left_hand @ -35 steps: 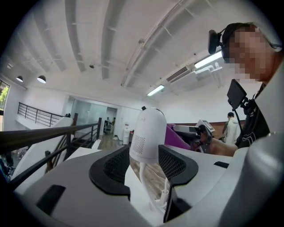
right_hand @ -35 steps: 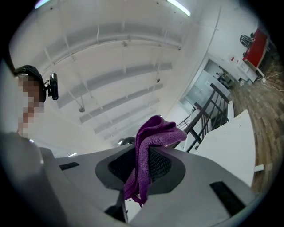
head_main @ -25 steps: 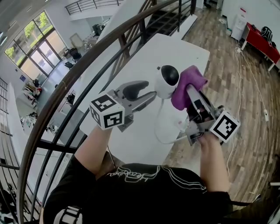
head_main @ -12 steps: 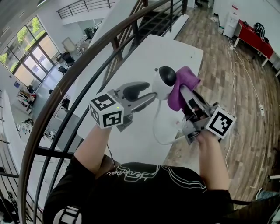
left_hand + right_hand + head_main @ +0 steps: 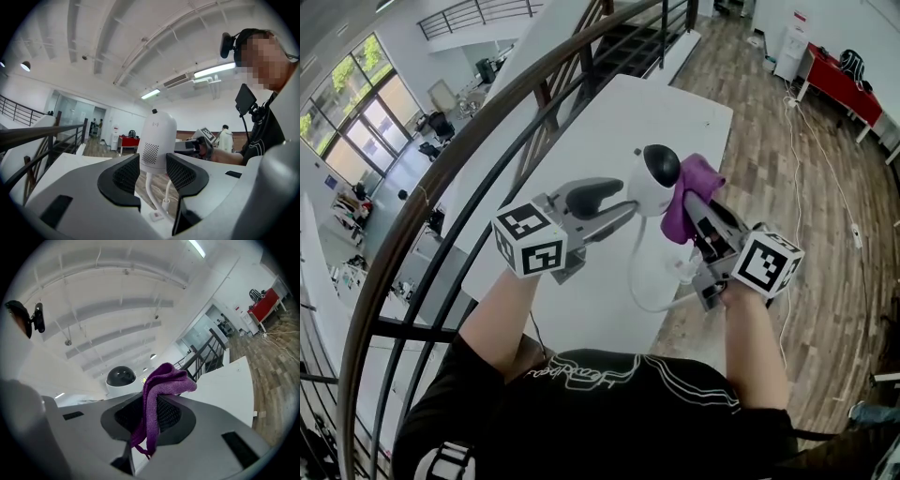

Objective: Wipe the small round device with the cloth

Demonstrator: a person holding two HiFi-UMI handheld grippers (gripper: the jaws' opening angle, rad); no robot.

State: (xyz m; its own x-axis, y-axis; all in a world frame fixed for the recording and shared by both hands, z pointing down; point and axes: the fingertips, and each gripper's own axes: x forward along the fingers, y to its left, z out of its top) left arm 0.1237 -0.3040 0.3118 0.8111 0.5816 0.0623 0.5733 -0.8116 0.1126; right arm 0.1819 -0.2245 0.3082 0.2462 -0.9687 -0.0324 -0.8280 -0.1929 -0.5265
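Note:
The small round device is white with a black dome face, held up over the white table. My left gripper is shut on its lower body from the left. In the left gripper view the device stands upright between both black pads. My right gripper is shut on a purple cloth, which lies against the device's right side. In the right gripper view the cloth bunches out of the jaws of the right gripper, with the device's dome just behind it to the left.
A white cable hangs from the device down to the table. A black stair railing runs along the table's left side. Wooden floor lies to the right, with a red table far off.
The right gripper has drawn the cloth slightly down and left, closer against the device's right side. The left gripper and device have stayed put.

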